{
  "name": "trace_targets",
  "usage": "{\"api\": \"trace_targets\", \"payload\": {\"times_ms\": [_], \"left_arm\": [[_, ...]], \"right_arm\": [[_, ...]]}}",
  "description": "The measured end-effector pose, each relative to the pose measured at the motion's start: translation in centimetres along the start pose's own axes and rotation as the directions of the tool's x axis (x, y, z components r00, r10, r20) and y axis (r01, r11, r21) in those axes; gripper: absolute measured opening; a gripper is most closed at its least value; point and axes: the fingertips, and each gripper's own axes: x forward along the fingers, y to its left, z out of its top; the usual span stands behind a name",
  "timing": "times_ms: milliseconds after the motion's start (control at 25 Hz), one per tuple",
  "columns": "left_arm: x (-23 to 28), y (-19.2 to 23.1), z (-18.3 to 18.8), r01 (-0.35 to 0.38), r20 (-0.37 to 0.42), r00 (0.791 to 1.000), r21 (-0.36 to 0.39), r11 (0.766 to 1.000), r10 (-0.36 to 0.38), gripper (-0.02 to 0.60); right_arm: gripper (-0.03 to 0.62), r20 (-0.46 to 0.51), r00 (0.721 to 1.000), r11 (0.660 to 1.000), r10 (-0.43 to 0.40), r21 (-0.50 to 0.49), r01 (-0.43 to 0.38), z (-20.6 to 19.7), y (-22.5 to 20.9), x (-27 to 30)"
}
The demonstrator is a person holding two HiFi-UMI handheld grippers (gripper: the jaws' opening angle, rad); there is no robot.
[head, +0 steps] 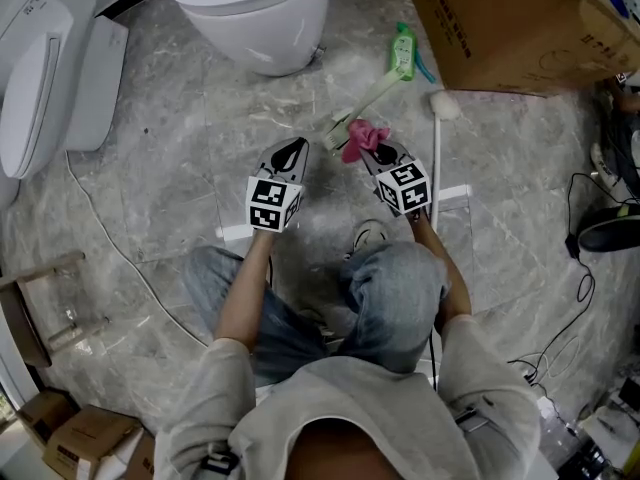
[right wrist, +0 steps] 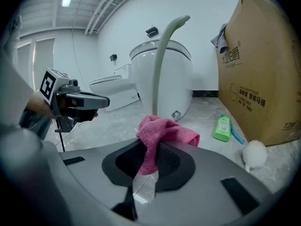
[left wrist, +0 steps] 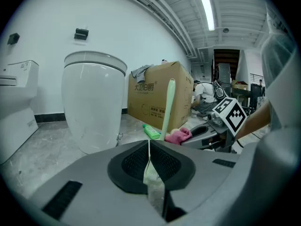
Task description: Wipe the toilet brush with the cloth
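**Head view.** The toilet brush lies slantwise above the floor, its pale green handle running toward the far right. Its bristle end is near, between the two tools. The left gripper meets that bristle end. The right gripper holds the pink cloth against the brush just beside the bristles. I judge the wiping to be at its start or barely under way, with the long handle yet to be covered. No writing here is legible except faint print on the cardboard box at the far right.

**Left gripper view.** The fingers are together, clamped on the brush's pale lower end, and the handle rises straight up from them. The box shows a line of Chinese characters, which I cannot read with certainty. The label on the green bottle is too small to read.

**Right gripper view.** The fingers are closed on the cloth, which is bunched above them. The brush handle stands just behind it. The box carries large Chinese characters and a small Latin line ending, it seems, in "TOILET".
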Motion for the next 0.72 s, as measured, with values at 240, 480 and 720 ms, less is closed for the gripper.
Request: {"api": "trace_targets", "payload": {"times_ms": [240, 480, 720], "left_arm": [[0.1, -0.4, 0.4, 0.006, 0.011, 1.000, 0.000, 1.000, -0.006, 0.025], [-0.2, -0.2, 0.8, 0.000, 0.027, 1.000, -0.009, 1.000, 0.001, 0.025], [-0.3, 0.0, 0.9, -0.011, 0.033, 0.999, -0.014, 1.000, 0.011, 0.025]], "right_arm": [[0.067, 0.087, 0.995, 0.999, -0.038, 0.009, 0.038, 3.3, -1.4, -1.8], [0.067, 0.265, 0.959, 0.995, -0.097, 0.011, 0.098, 11.3, -4.1, -5.8], [0.067, 0.386, 0.913, 0.991, -0.134, 0.031, 0.133, 16.9, -6.6, -9.1]]}}
